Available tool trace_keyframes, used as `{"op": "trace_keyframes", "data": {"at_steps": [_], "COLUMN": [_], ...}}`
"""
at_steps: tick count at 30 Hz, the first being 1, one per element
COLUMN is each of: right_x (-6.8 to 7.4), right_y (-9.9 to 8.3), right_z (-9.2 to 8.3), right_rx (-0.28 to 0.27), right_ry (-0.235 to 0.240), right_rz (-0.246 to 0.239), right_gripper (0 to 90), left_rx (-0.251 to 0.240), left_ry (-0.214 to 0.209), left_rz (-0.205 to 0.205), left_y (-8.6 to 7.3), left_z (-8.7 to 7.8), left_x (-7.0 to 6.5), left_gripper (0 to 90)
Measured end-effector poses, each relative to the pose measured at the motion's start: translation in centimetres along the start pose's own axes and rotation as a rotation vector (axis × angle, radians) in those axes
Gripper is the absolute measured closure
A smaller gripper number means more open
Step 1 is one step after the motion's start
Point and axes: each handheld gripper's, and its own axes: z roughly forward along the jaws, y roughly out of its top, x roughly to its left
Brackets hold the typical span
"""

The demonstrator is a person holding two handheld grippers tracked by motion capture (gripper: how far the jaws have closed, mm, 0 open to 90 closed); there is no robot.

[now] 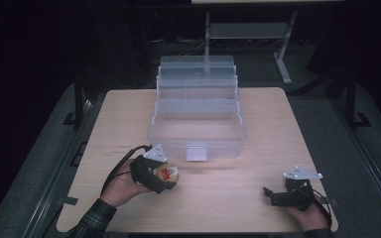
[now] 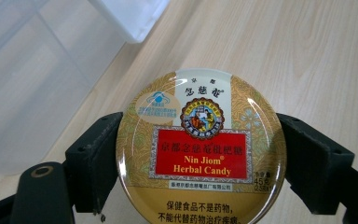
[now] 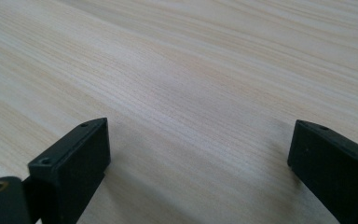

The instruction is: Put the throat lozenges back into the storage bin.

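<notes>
A round gold candy tin (image 1: 165, 174) with a red label reading "Nin Jiom Herbal Candy" (image 2: 200, 154) is clamped between the two jaws of my left gripper (image 1: 162, 174), near the table's front left, just in front of a clear plastic box (image 1: 197, 130). In the left gripper view the tin's lid faces the camera and the black pads (image 2: 93, 163) press on its rim on both sides. My right gripper (image 1: 273, 195) rests low at the table's front right. Its jaws stand wide apart (image 3: 200, 154) over bare wood, with nothing between them.
The clear plastic box has an open lid and stepped tiers rising behind it (image 1: 197, 74), at the middle of the light wooden table (image 1: 228, 198). Its corner shows at the upper left in the left gripper view (image 2: 37, 70). Dark floor and a metal stand (image 1: 283, 54) lie beyond.
</notes>
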Motion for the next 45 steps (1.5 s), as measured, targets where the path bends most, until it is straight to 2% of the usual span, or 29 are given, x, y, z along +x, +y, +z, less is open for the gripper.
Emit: {"op": "trace_keyframes", "data": {"at_steps": [7,24,45], "right_x": [0.0,0.0,0.0], "right_y": [0.0,0.0,0.0], "right_z": [0.0,0.0,0.0], "right_rx": [0.0,0.0,0.0], "right_ry": [0.0,0.002,0.0], "right_rz": [0.0,0.0,0.0], "right_gripper": [5.0,5.0,5.0], "left_rx": [-0.014,-0.029,-0.029], "left_ry": [-0.011,-0.008,0.039], "left_rz": [-0.01,-0.002,0.011], "left_y": [0.6,2.3,4.6], "left_z": [-0.6,-1.9,-3.1], "left_x": [0.4,1.8,3.9], "left_gripper": [19.7,19.7,19.7]}}
